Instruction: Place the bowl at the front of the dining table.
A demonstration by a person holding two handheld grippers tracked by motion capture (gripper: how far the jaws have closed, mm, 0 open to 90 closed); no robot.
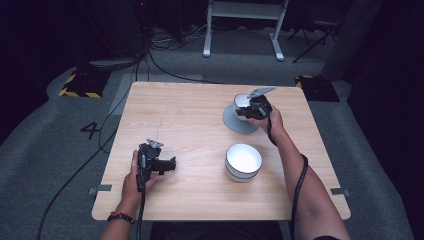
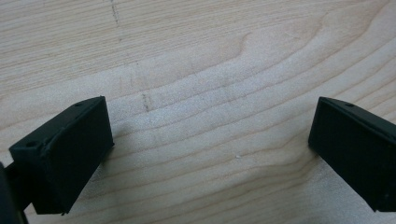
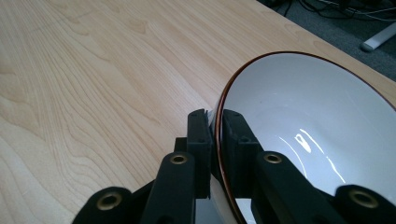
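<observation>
Between our right gripper's (image 3: 214,122) pressed jaws we're pinching the rim of a white bowl (image 3: 303,135), lifted over the grey plate (image 1: 235,122) at the table's (image 1: 190,110) far right; our left gripper (image 2: 210,140) rests wide apart on bare wood, and a second bowl (image 1: 243,161) sits nearer us

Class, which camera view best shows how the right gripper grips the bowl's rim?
The right gripper view: the right gripper pinches the bowl by its rim, one jaw inside, one outside. The high view shows the hold from afar, partly hidden by the hand. The left gripper view shows bare table.
</observation>
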